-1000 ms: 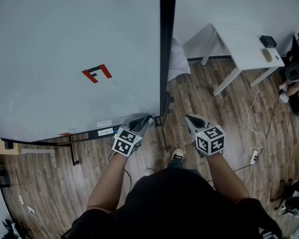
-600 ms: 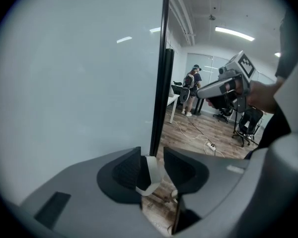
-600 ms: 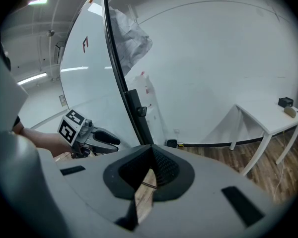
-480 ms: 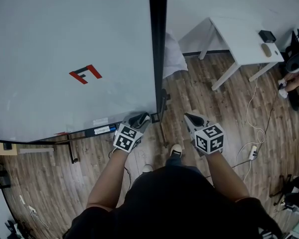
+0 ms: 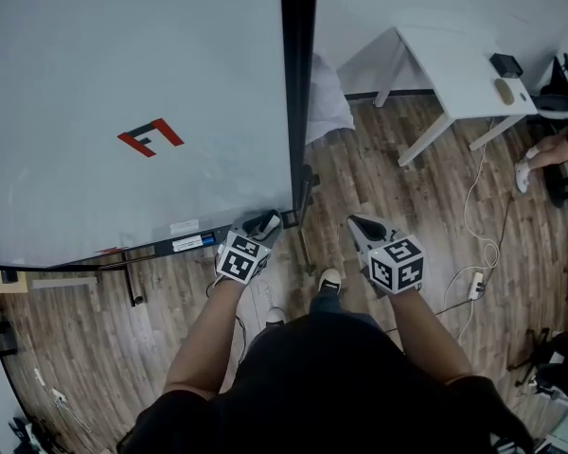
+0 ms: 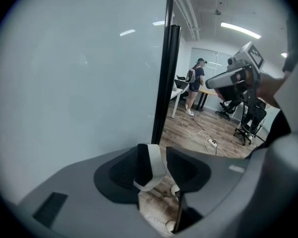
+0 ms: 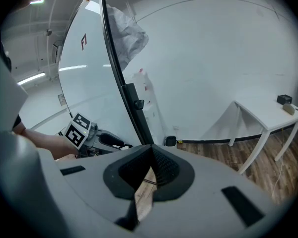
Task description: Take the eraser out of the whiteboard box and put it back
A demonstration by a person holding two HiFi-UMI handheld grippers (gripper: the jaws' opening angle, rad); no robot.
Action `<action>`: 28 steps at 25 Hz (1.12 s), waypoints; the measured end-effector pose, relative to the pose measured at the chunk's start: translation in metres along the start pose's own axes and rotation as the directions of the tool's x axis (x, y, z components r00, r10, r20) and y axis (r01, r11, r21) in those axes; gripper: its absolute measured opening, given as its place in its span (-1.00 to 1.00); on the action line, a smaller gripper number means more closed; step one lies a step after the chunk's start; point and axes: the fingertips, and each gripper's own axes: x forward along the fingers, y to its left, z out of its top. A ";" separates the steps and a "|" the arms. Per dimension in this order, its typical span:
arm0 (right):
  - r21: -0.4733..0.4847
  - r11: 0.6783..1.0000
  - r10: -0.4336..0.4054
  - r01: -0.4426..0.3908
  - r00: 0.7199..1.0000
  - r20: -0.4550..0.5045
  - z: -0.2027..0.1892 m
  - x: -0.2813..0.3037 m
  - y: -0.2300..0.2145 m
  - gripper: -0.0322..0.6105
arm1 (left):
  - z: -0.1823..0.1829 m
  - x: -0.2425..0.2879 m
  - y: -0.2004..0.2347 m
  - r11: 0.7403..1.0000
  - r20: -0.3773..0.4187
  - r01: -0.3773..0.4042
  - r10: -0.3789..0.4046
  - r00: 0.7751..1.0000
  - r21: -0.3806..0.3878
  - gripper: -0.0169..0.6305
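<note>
both ribbed left fingers (image 6: 115, 172) just parted around a white-banded eraser (image 6: 152, 163); right fingers (image 7: 165, 168) closed.

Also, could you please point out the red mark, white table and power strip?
red mark (image 5: 170, 132): head view, right red stroke.
white table (image 5: 454, 60): head view, bare tabletop.
power strip (image 5: 474, 287): head view, its body.

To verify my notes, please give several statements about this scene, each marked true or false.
1. The right claw is shut and empty. True.
2. The left claw is shut tight. False: its jaws stand apart, having just been opening, with a white piece between them.
3. The whiteboard bears a red and black mark. True.
4. The white table stands left of the whiteboard. False: in the head view it stands to the right.
</note>
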 end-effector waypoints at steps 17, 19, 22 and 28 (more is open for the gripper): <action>0.007 1.000 0.000 0.001 1.000 -0.019 -0.010 -0.001 -0.004 -0.91 | -0.020 0.024 0.011 0.999 -0.023 -0.033 0.033 0.999 0.009 -0.37; 0.008 1.000 0.001 0.000 1.000 -0.021 -0.011 0.000 -0.004 -0.91 | -0.018 0.023 0.010 0.999 -0.020 -0.032 0.032 0.999 0.004 -0.38; 0.011 1.000 0.006 -0.005 1.000 -0.026 -0.013 0.001 -0.002 -0.91 | -0.014 0.020 0.009 1.000 -0.025 -0.024 0.024 0.999 -0.009 -0.39; 0.011 1.000 0.007 -0.007 1.000 -0.022 -0.011 0.001 -0.002 -0.91 | -0.013 0.021 0.008 1.000 -0.023 -0.020 0.020 1.000 -0.010 -0.41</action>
